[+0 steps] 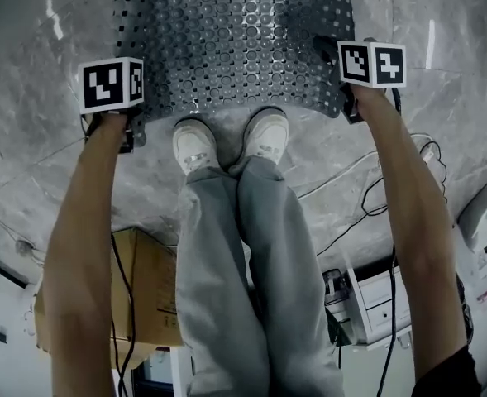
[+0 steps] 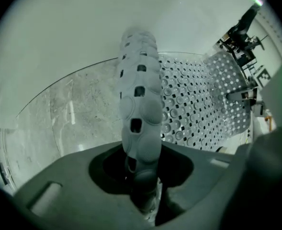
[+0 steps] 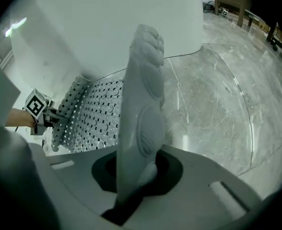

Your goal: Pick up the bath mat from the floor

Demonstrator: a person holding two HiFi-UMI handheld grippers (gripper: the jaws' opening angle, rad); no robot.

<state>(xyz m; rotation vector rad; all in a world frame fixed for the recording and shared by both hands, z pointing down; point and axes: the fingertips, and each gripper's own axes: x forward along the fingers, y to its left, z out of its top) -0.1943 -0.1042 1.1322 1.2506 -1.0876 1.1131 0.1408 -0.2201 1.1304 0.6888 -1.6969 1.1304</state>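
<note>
**Both grippers clamped on the near edge of the bath mat**

Head view: the grey perforated rubber bath mat point(image 1: 235, 40) lies on the pale marble floor point(image 1: 45, 164), just beyond the person's white sneakers point(image 1: 195, 147). Its near edge curls up off the floor. The left gripper point(image 1: 134, 126) sits at the mat's near-left corner, under its black-and-white marker cube point(image 1: 111, 83). The right gripper point(image 1: 348, 106) sits at the near-right corner, under its own marker cube point(image 1: 373, 63). Black cables point(image 1: 367, 205) trail across the floor on the right, and a brown cardboard box point(image 1: 148, 296) stands near left, behind the legs.

Left gripper view: the left gripper point(image 2: 143, 195) is clenched on the bath mat point(image 2: 141, 104). The jaws stand narrowly apart and pinch a folded strip of the mat's edge, which rises straight up from between them, its round suction cups showing. The rest of the mat spreads away to the right, where the right gripper point(image 2: 246, 96) holds the far corner. Marble floor point(image 2: 69, 109) lies to the left.

Right gripper view: the right gripper point(image 3: 131, 195) is closed tight on the bath mat point(image 3: 143, 128), whose edge stands up tall from between the jaws. The mat stretches left to the left gripper point(image 3: 47, 116), and the marble floor point(image 3: 217, 104) fills the right.
</note>
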